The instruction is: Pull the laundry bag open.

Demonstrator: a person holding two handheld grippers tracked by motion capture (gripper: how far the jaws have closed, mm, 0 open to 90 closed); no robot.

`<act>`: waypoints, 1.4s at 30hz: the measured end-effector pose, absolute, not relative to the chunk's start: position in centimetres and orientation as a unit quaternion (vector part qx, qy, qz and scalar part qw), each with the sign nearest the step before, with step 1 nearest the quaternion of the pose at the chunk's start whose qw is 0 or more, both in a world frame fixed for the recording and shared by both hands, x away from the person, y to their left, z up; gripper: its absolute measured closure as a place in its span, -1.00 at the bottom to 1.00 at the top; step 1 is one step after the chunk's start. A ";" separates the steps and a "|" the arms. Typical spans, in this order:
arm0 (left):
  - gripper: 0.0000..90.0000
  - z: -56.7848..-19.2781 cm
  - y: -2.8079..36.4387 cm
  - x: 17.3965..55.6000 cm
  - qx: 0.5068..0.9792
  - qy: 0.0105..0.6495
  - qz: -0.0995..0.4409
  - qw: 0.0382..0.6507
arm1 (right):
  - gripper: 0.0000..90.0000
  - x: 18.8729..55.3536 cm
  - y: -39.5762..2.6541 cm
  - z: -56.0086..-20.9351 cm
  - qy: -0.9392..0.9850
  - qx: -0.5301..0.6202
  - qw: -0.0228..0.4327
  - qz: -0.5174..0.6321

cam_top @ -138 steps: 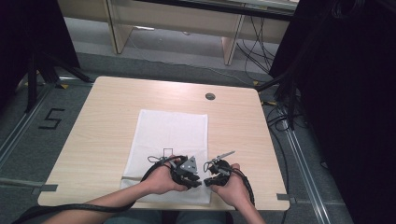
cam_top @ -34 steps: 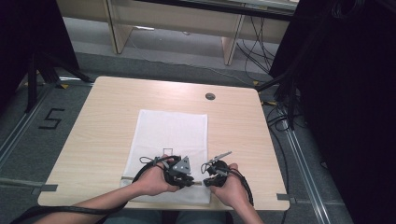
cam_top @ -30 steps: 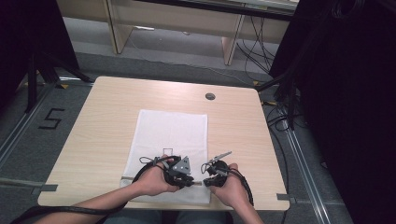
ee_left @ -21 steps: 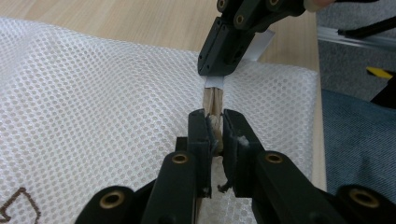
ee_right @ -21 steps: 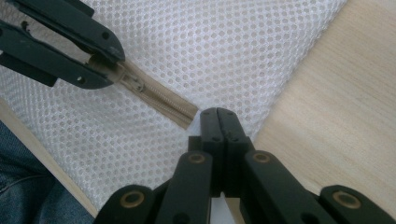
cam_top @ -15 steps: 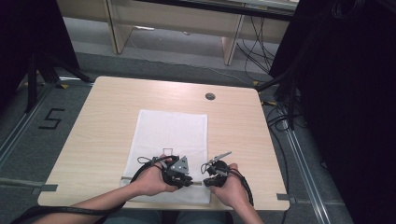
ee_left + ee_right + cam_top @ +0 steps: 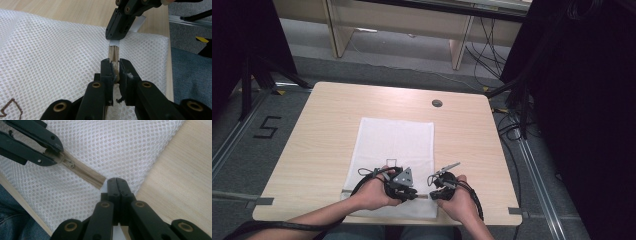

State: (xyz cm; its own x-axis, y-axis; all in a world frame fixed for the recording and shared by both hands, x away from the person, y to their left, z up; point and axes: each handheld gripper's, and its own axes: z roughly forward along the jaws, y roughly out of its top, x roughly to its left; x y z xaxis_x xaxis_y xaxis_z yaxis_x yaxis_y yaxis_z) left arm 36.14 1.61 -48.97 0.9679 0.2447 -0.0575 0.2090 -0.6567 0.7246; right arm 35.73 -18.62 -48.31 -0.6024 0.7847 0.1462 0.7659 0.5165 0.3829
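Observation:
A white mesh bag (image 7: 394, 142) lies flat on the wooden table (image 7: 324, 125), with a beige zipper (image 7: 86, 175) running along its near edge. My left gripper (image 7: 114, 71) is shut on the zipper pull, and the small slider (image 7: 71, 164) sits just off its tips. The right gripper (image 7: 116, 180) has its jaws pressed together on the mesh right at the zipper's closed end (image 7: 114, 43). In the high view both grippers, left (image 7: 414, 195) and right (image 7: 432, 195), meet tip to tip at the bag's near edge.
A round grommet hole (image 7: 437, 103) sits near the table's far edge. Small brown printed squares (image 7: 392, 162) mark the bag. Grey tape strips (image 7: 516, 210) lie by the table's front corners. Cables and dark stands crowd the floor at the right.

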 end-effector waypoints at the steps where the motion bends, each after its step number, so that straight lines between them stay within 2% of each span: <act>1: 0.81 -49.0 1.6 36.1 0.910 0.125 0.023 0.395 | 1.00 35.7 -18.6 -48.3 0.870 0.445 0.023 0.208; 42: 0.81 -48.6 3.0 36.1 0.913 0.119 0.026 0.390 | 1.00 35.8 -18.7 -48.4 0.871 0.441 0.027 0.214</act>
